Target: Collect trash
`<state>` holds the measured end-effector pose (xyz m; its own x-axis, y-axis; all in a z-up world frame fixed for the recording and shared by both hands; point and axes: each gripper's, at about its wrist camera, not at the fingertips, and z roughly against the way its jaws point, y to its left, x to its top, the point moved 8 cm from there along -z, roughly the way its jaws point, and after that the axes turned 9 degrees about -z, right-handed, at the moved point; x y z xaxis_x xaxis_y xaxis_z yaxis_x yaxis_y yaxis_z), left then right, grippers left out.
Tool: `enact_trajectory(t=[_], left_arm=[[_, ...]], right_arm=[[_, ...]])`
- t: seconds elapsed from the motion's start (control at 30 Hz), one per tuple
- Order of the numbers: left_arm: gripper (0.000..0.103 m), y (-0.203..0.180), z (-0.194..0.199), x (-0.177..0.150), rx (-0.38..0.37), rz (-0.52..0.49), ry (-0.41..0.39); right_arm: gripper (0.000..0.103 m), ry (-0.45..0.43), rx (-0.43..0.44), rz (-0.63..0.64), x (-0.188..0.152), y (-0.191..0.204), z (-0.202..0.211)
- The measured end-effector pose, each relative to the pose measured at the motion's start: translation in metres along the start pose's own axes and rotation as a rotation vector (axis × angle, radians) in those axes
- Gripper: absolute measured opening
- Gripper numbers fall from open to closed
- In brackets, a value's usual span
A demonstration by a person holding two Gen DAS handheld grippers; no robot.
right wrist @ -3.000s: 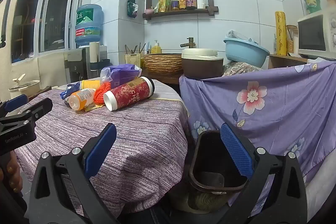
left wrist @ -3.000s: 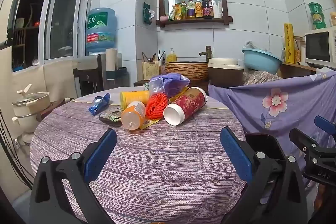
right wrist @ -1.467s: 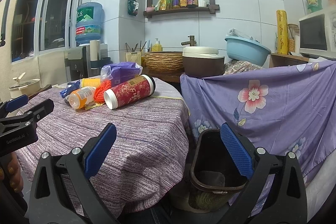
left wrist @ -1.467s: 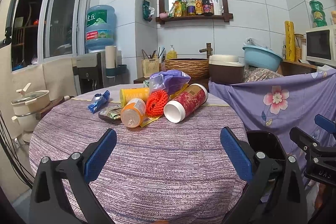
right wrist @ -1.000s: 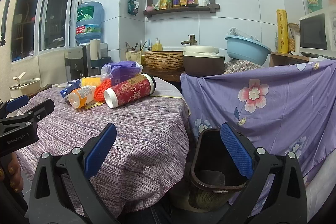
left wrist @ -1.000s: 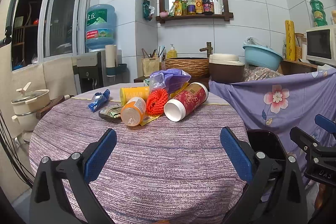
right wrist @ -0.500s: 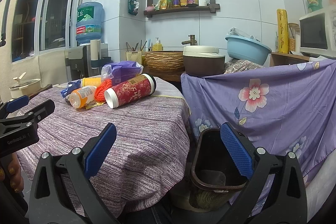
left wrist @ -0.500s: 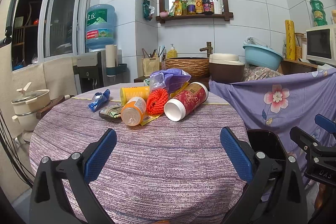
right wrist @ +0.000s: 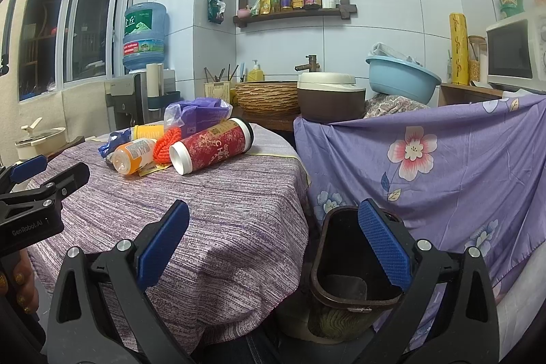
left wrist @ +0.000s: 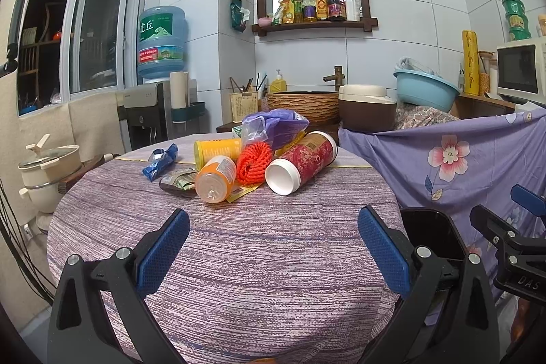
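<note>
Ahead of your left hand-held gripper (left wrist: 273, 248), released and empty, the trash lies heaped well beyond its fingertips on the counter (left wrist: 239, 261): red canister (left wrist: 300, 164), orange bottle (left wrist: 215, 178), wrappers. Below your right hand-held gripper (right wrist: 273, 248), likewise spread wide, the bin (right wrist: 344, 268) stands beside the counter's edge, probably to catch what you carry over.

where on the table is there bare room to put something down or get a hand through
The whole near half of the table is bare cloth, from the red canister and orange bottle forward to both open grippers. The left edge beside the blue wrapper is free too. The far middle is crowded: the trash pile lies touching and overlapping there.
</note>
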<state>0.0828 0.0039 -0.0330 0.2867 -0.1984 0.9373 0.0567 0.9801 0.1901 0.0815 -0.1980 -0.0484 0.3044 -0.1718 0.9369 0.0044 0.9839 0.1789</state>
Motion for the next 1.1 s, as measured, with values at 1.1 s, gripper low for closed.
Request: enact_trajectory(t=[1.1], left_arm=[[0.098, -0.001, -0.016, -0.019, -0.05, -0.017, 0.092]], right_arm=[[0.098, 0.163, -0.024, -0.068, -0.017, -0.013, -0.032]])
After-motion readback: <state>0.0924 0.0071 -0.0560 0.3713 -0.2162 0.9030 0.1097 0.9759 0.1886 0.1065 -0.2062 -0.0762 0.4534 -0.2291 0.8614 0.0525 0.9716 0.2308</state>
